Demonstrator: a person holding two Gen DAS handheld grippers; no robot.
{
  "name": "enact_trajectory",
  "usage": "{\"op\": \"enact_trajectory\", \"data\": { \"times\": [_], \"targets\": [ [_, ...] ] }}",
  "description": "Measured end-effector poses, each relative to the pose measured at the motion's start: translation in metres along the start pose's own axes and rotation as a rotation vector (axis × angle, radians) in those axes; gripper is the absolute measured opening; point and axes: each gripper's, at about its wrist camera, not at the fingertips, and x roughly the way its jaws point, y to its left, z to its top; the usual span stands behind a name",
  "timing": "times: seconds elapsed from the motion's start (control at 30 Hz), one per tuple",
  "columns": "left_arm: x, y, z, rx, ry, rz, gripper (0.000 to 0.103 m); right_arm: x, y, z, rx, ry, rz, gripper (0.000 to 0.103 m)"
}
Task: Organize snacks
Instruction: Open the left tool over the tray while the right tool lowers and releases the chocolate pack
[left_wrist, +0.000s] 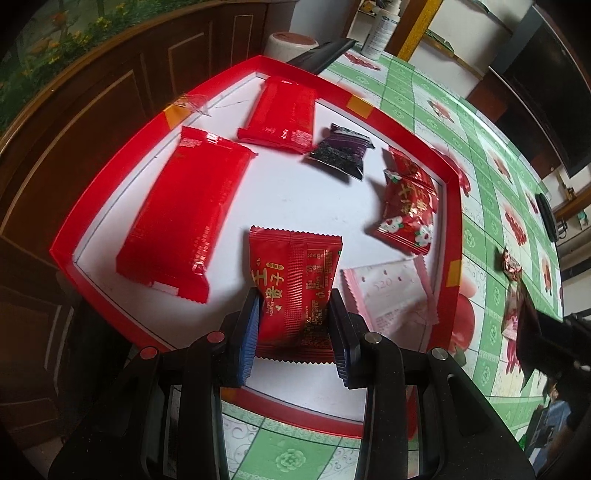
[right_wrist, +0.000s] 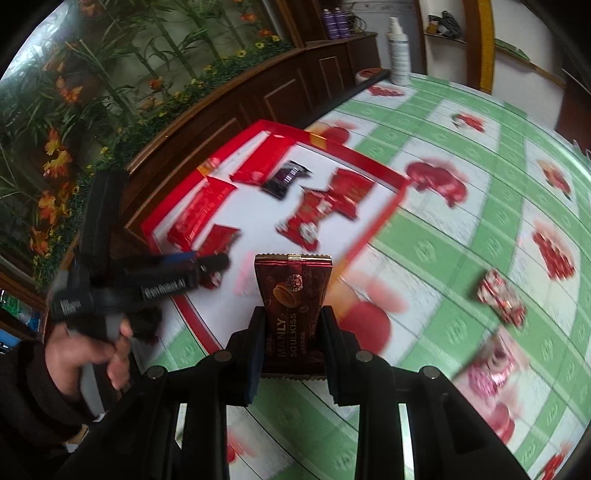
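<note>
**Both grippers loaded at the red tray**

Left gripper (left_wrist: 293, 314) pinches a red snack sachet (left_wrist: 295, 280) over the near part of the red tray (left_wrist: 452, 221), long axis pointing away along the fingers. Right gripper (right_wrist: 291, 332) clamps a brown Manly Soulkiss bar (right_wrist: 293, 295), likewise lengthwise, just outside the tray's near rim; tray lies ahead and left. The left is nearer to setting down. Loose wrapped sweets (right_wrist: 500, 299) remain on the tablecloth, right of tray.
</note>
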Motion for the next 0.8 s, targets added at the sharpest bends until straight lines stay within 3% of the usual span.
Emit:
{"op": "enact_trajectory", "data": {
  "times": [0.33, 0.57, 0.8],
  "targets": [
    [-0.001, 0.005, -0.001, -0.031, -0.019, -0.008, 0.034, 0.040, 0.021, 0.062, 0.000, 0.042, 0.093, 0.031],
    [-0.003, 0.008, -0.002, -0.048, -0.026, -0.022, 0.034, 0.091, 0.026, 0.097, 0.031, 0.128, 0.150, 0.031],
    [-0.001, 0.007, 0.001, -0.049, -0.037, -0.017, 0.034, 0.134, 0.028, 0.109, 0.034, 0.201, 0.130, 0.031]
  ]
}}
